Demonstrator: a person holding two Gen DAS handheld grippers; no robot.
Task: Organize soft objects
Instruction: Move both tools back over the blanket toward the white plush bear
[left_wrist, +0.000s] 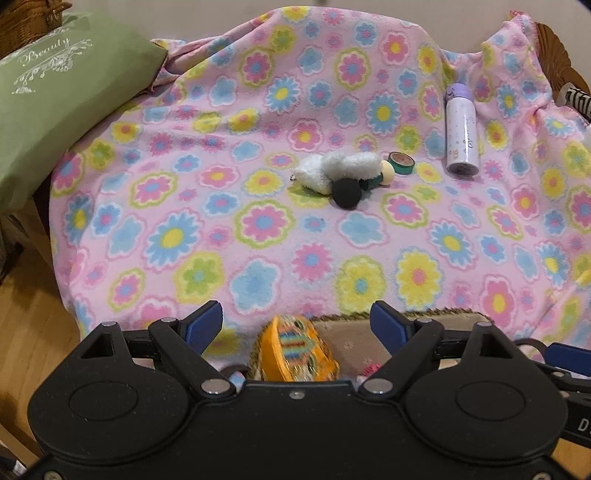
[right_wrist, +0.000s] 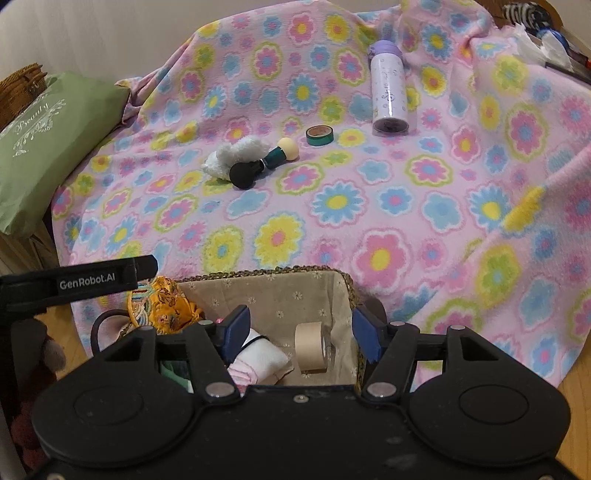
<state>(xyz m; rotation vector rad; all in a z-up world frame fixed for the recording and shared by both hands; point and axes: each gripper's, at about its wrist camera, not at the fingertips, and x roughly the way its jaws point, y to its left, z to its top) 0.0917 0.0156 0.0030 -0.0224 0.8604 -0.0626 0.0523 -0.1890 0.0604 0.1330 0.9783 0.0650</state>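
My left gripper (left_wrist: 295, 314) is open above the near end of a lined woven basket (left_wrist: 406, 321). An orange patterned cloth (left_wrist: 295, 350) lies between its blue pads without touching either. My right gripper (right_wrist: 301, 314) hangs open over the basket (right_wrist: 258, 275), where a rolled white cloth (right_wrist: 262, 354) sits just beside its left pad and a beige tape roll (right_wrist: 312, 347) stands. The orange cloth (right_wrist: 166, 306) drapes over the basket's left rim. A white fluffy plush (left_wrist: 332, 170) lies mid-blanket against a black-headed brush (left_wrist: 346, 192).
A pink flowered blanket (left_wrist: 258, 229) covers the surface. On it lie a green tape roll (left_wrist: 402, 162) and a purple bottle (left_wrist: 460, 136) on its side. A green pillow (left_wrist: 55, 103) rests at the left against a wicker basket (left_wrist: 26, 18). Wooden floor shows at lower left.
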